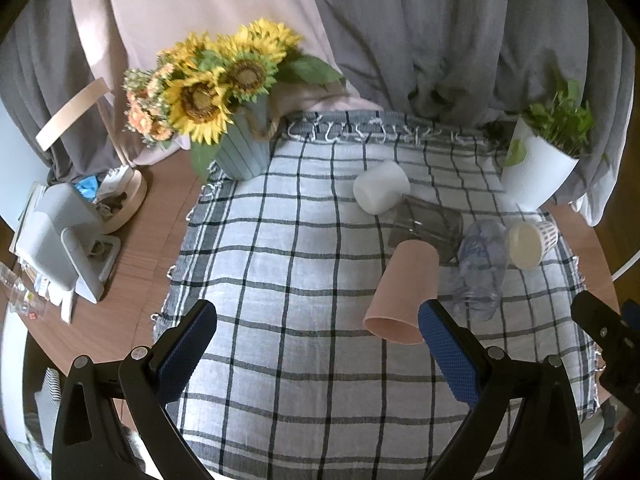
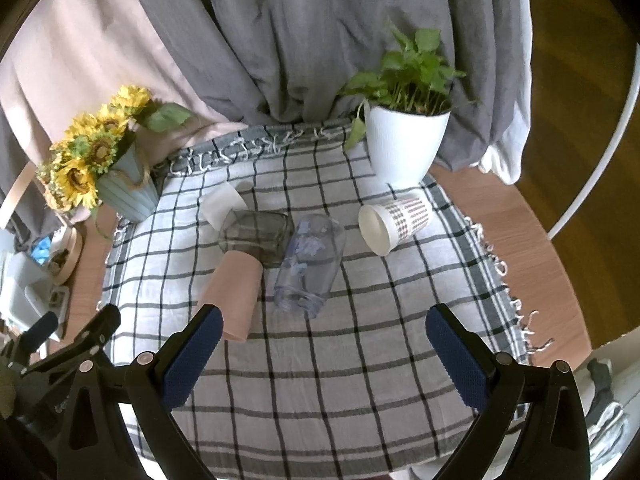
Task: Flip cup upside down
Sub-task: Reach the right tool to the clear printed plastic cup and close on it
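Several cups lie on their sides on a checked cloth (image 1: 280,280). A pink cup (image 1: 404,292) lies with its mouth toward me, also in the right wrist view (image 2: 234,292). Behind it lie a white cup (image 1: 380,192), a smoky glass tumbler (image 1: 428,224) and a clear plastic cup (image 1: 480,268). A patterned paper cup (image 1: 530,242) lies at the right, its mouth facing left in the right wrist view (image 2: 394,222). My left gripper (image 1: 318,344) is open and empty above the cloth, left of the pink cup. My right gripper (image 2: 324,352) is open and empty, near the clear plastic cup (image 2: 310,266).
A blue pot of sunflowers (image 1: 240,152) stands at the cloth's back left. A white pot with a green plant (image 2: 404,144) stands at the back right. Grey curtains (image 2: 304,40) hang behind. Clutter and a white device (image 1: 68,240) sit on the wooden table (image 1: 136,248) at left.
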A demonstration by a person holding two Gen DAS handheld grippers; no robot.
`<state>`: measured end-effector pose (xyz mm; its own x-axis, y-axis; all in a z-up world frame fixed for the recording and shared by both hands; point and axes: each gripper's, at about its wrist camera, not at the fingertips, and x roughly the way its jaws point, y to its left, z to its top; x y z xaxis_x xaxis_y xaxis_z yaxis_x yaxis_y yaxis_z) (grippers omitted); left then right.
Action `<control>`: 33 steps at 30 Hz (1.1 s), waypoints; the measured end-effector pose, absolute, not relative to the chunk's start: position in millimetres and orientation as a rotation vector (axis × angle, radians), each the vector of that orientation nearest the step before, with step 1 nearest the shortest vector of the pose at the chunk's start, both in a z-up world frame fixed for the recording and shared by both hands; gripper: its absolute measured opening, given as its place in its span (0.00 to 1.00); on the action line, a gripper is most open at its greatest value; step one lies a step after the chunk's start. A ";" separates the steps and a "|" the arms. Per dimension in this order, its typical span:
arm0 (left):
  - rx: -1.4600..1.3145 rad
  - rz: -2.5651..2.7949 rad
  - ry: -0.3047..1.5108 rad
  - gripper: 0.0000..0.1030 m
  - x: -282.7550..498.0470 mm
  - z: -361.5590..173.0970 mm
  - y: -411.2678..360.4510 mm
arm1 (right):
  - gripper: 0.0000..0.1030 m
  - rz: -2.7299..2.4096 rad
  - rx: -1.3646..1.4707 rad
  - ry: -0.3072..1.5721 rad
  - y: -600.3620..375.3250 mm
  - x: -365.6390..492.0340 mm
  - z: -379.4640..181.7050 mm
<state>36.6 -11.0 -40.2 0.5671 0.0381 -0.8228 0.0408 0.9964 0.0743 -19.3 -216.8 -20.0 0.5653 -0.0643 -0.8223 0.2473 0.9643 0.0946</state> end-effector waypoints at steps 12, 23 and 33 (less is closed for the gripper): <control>0.126 0.010 1.056 1.00 91.1 -75.9 -22.2 | 0.92 -0.078 0.330 1.181 -232.4 62.9 -93.7; 0.116 0.007 1.113 1.00 125.2 -95.9 -31.5 | 0.81 -0.054 0.406 1.338 -239.5 123.1 -145.2; 0.146 0.009 1.144 1.00 131.3 -109.5 -44.6 | 0.79 -0.091 0.398 1.430 -246.5 148.1 -182.0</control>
